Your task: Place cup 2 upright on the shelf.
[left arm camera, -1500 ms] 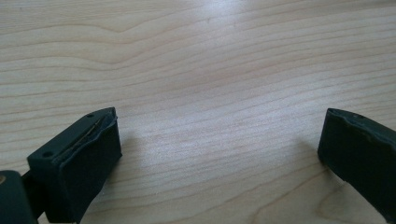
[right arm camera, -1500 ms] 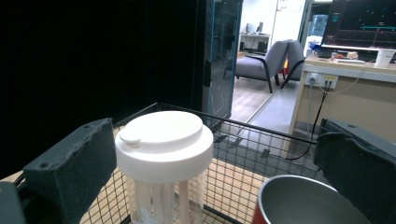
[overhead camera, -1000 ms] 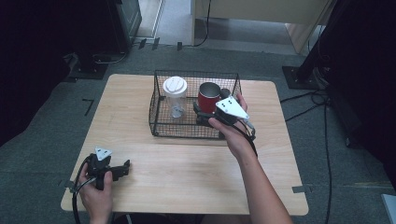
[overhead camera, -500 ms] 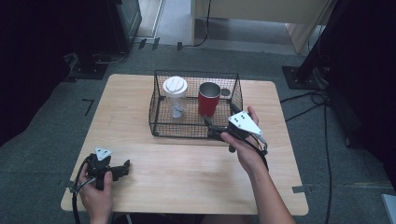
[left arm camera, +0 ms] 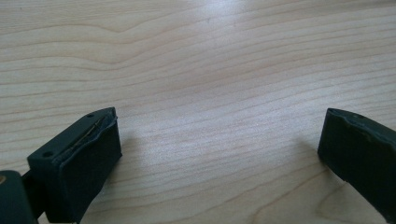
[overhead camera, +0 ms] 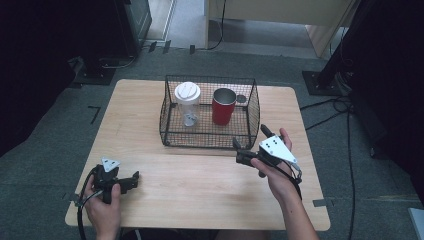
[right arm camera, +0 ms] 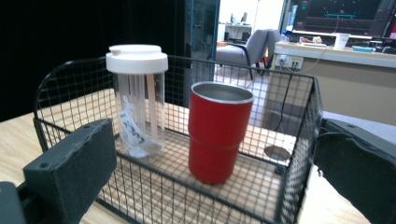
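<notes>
Just beyond the right gripper (overhead camera: 248,145), jaws wide and empty: red tumbler (right arm camera: 217,131), upright in wire basket (overhead camera: 176,131); left gripper (overhead camera: 131,179) far off, jaws spread, empty.

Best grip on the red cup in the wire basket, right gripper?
Probably take the red cup by its upper wall, coming down from above with the right gripper, whose jaws stand open. The cup stands upright and open-topped inside the wire basket, whose mesh walls block a low sideways approach. Keep to the side away from the clear lidded bottle standing beside it.
</notes>
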